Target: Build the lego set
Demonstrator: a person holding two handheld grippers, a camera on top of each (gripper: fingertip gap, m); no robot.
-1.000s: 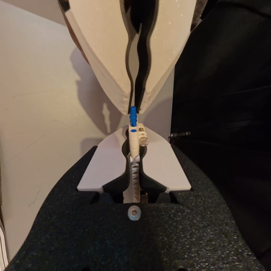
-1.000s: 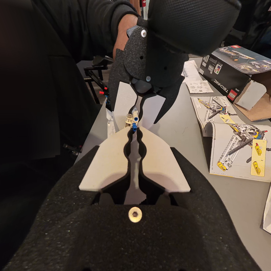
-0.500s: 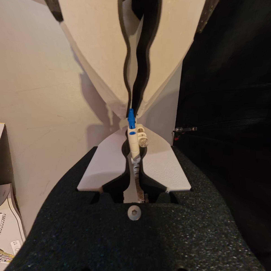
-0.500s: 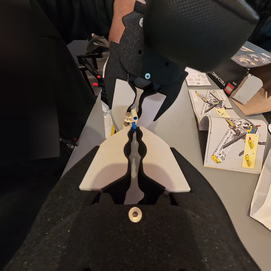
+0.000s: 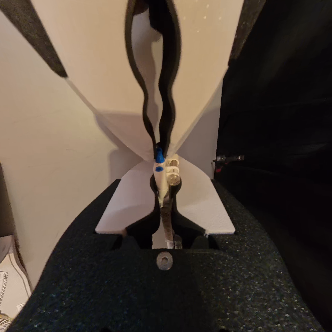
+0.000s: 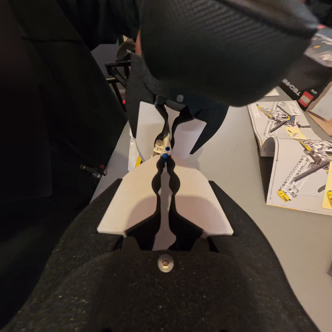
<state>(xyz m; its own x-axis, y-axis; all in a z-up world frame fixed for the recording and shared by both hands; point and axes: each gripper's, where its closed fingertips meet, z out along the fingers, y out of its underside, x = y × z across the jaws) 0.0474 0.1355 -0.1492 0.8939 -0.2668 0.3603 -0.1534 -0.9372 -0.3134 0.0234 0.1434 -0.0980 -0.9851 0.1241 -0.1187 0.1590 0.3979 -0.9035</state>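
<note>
A grey table (image 6: 233,161) is carrying the scene, with a person's black-clad torso (image 6: 45,107) filling the left side of the right wrist view. At the far right of the table an open instruction booklet (image 6: 296,170) is lying flat, and a dark printed box (image 6: 309,86) is standing behind it. The two grippers are meeting tip to tip above the table edge. The left gripper (image 5: 165,177) is holding its jaws narrow and is clamping a slim white beam assembly (image 5: 160,181), whose length is running back between the black pads toward the gripper body. A small cream connector with a clear round stud (image 5: 173,172) is sitting on the right side of the beam in the left wrist view, just beside the tip of one right finger. The right gripper (image 6: 164,159) is reaching in from the opposite side with its jaws narrow, and its black pad tips are pinching a blue pin (image 6: 164,156) that is projecting from the end of the beam. A second blue pin end (image 6: 167,148) is showing in the side of the beam, just behind the pinched one.
</note>
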